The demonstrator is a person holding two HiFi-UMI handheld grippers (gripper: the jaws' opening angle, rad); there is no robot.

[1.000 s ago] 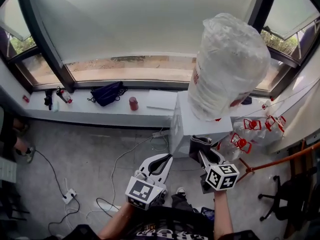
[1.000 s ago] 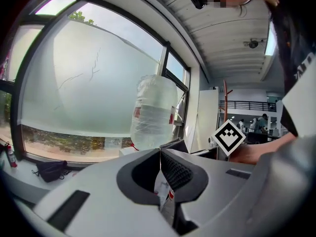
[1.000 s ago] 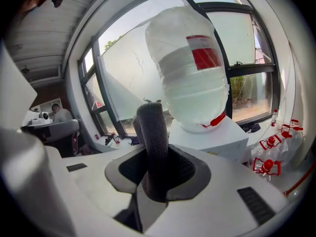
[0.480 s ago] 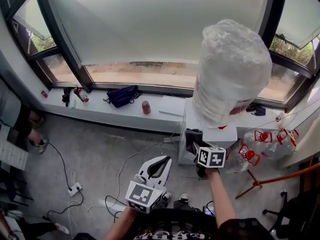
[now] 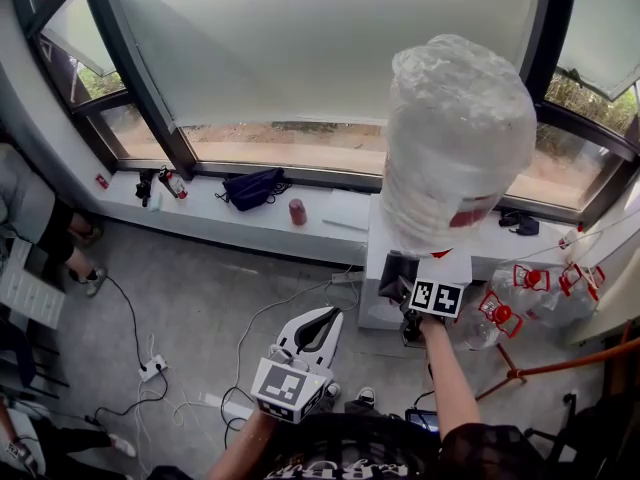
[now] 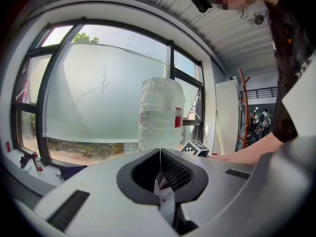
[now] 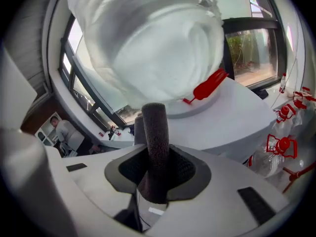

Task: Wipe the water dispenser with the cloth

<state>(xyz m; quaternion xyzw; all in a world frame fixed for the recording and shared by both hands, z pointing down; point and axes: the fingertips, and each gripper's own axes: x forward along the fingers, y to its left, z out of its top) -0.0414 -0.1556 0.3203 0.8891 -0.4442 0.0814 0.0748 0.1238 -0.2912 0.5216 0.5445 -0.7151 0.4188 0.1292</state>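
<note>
Right gripper (image 5: 404,286) has risen against the one water dispenser (image 5: 378,290), fingers clamped on one dark cloth (image 7: 155,142); left gripper (image 5: 330,318) fingers closed, empty.

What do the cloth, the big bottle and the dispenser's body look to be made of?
Cloth: dark grey and matte with a nubbly pile, likely microfibre or terry.
Bottle: clear plastic, seemingly wrapped in crinkled, glossy film.
Dispenser body: smooth white flat panels with a slight sheen, probably plastic or painted metal; the look leaves that open.
</note>
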